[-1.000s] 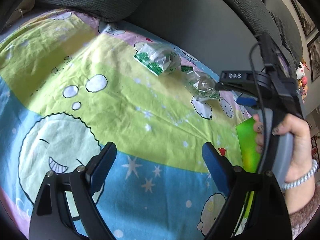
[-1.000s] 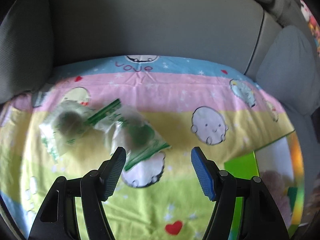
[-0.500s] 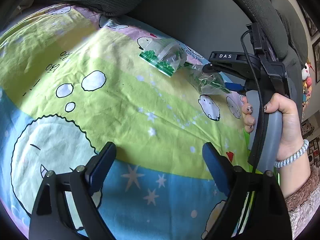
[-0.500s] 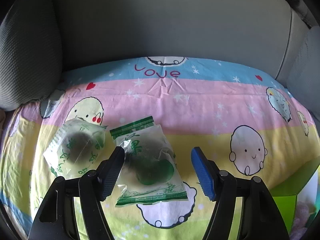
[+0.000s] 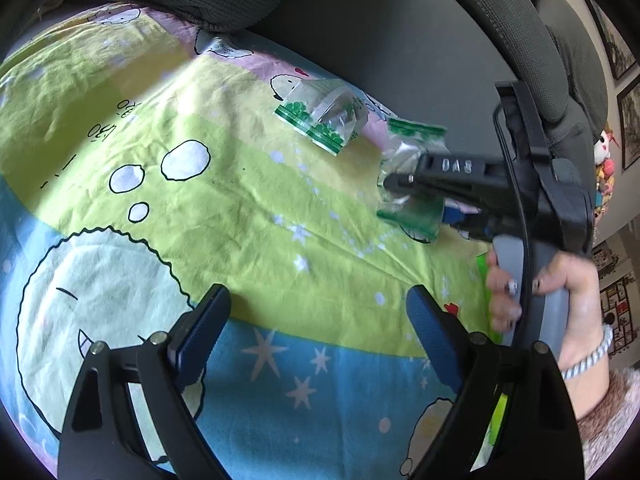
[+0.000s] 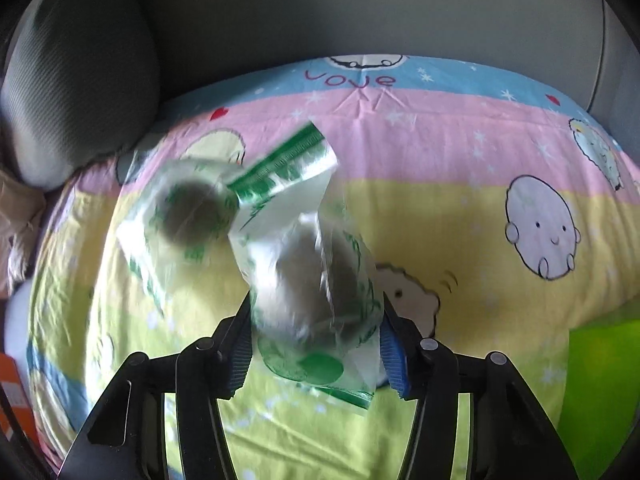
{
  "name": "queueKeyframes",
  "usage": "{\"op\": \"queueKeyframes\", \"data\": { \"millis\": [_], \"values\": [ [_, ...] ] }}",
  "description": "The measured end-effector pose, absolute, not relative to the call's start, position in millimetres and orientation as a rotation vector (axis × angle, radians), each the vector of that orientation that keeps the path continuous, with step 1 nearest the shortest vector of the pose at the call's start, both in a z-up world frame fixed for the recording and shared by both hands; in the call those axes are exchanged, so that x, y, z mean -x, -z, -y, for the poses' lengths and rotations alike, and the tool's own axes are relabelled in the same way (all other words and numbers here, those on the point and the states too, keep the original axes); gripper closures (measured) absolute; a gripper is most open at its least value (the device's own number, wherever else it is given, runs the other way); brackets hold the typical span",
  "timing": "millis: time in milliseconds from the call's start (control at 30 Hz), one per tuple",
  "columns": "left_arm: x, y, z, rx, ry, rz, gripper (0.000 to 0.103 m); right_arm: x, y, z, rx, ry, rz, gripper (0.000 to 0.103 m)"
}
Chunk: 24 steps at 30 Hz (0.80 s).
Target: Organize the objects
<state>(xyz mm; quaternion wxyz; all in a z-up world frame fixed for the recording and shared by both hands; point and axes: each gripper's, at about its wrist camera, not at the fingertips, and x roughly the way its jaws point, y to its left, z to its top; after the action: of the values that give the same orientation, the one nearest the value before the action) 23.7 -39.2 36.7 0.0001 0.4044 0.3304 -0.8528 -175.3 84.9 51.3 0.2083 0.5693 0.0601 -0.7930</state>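
Two clear snack packets with green print are on a cartoon bedsheet (image 5: 240, 208). My right gripper (image 6: 316, 340) is shut on one packet (image 6: 316, 280) and holds it lifted off the sheet; it also shows in the left wrist view (image 5: 412, 184), between the right gripper's fingers (image 5: 404, 180). The second packet (image 6: 180, 216) lies on the sheet behind and to the left, and in the left wrist view (image 5: 324, 116) near the sofa back. My left gripper (image 5: 318, 324) is open and empty, low over the sheet.
A grey sofa back (image 6: 360, 8) and a cushion (image 6: 80, 80) border the sheet. A bright green box (image 6: 600, 380) sits at the right edge. An orange object (image 6: 12, 392) shows at the far left.
My right gripper closed on the nearer packet and lifted it off the sheet. The left gripper stayed open and shifted only slightly.
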Motion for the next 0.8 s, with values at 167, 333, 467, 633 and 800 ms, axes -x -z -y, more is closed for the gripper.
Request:
{"op": "queueKeyframes", "data": {
  "millis": [167,333,467,633,800],
  "values": [
    [-27.4,-38.9,41.2,-1.287,2.660,-1.048,0.014,150.5,-57.3,-103.0,-1.616,2.184,-0.122,0.048],
    [-33.9,-44.1,41.8,-1.275,2.677,-1.051,0.014,116.5,-63.4,-126.9,-1.691,2.158,-0.137,0.048],
    [-39.9,-43.6,49.8,-1.271,2.630,-1.028,0.014,85.2,-71.3,-149.3,-1.731,2.145,-0.125,0.048],
    [-48.7,-48.6,47.3,-1.279,2.629,-0.962,0.014,51.0,-75.9,-169.5,-1.766,2.094,-0.089,0.048],
    [-55.4,-52.0,31.8,-1.346,2.674,-0.911,0.014,36.6,-75.6,-180.0,-1.763,2.095,-0.062,0.048]
  ]
}}
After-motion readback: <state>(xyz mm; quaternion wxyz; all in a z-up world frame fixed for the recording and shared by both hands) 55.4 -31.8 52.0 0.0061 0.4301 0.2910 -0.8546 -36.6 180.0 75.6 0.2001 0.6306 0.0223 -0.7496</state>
